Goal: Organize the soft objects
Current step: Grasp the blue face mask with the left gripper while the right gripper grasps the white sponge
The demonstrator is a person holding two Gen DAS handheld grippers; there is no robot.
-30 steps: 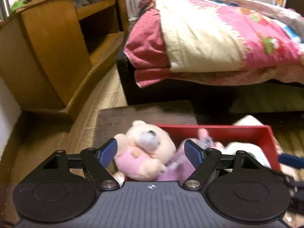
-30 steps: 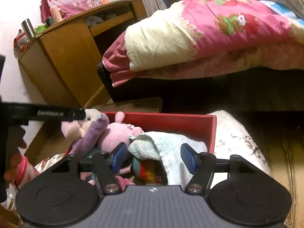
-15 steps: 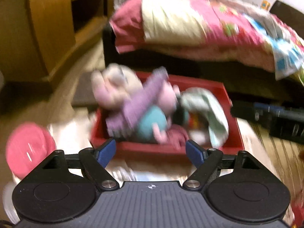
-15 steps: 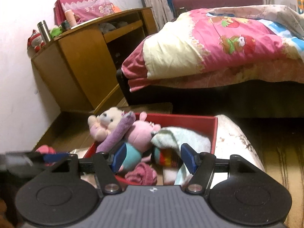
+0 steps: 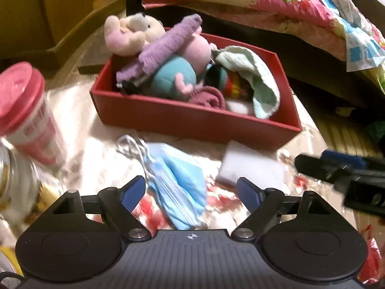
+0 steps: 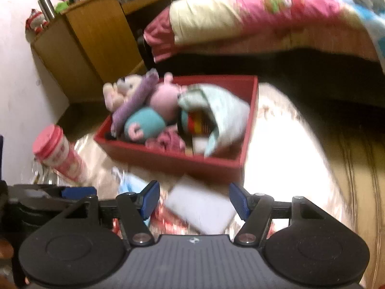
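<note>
A red box (image 5: 192, 120) on a low cloth-covered table holds plush toys: a cream bear (image 5: 130, 33), a purple strip (image 5: 166, 48), a pink and teal pig (image 5: 178, 72), and a pale green towel (image 5: 255, 77). The box also shows in the right wrist view (image 6: 173, 161). A stack of blue face masks (image 5: 178, 187) lies in front of the box, between the fingers of my open left gripper (image 5: 191, 192). A white sponge block (image 5: 252, 168) lies to its right. My right gripper (image 6: 193, 198) is open over the white block (image 6: 202, 207).
A pink-lidded canister (image 5: 26, 113) stands at the table's left beside a glass jar (image 5: 14, 183). A bed with a pink quilt (image 5: 276, 2) lies behind the box. A wooden cabinet (image 6: 101, 29) stands at the back left. The right gripper's arm (image 5: 341, 175) reaches in from the right.
Both grippers have pulled back from the red box and tipped down toward the table's near side. The masks and white block have come into view. Both grippers stayed open and empty.
</note>
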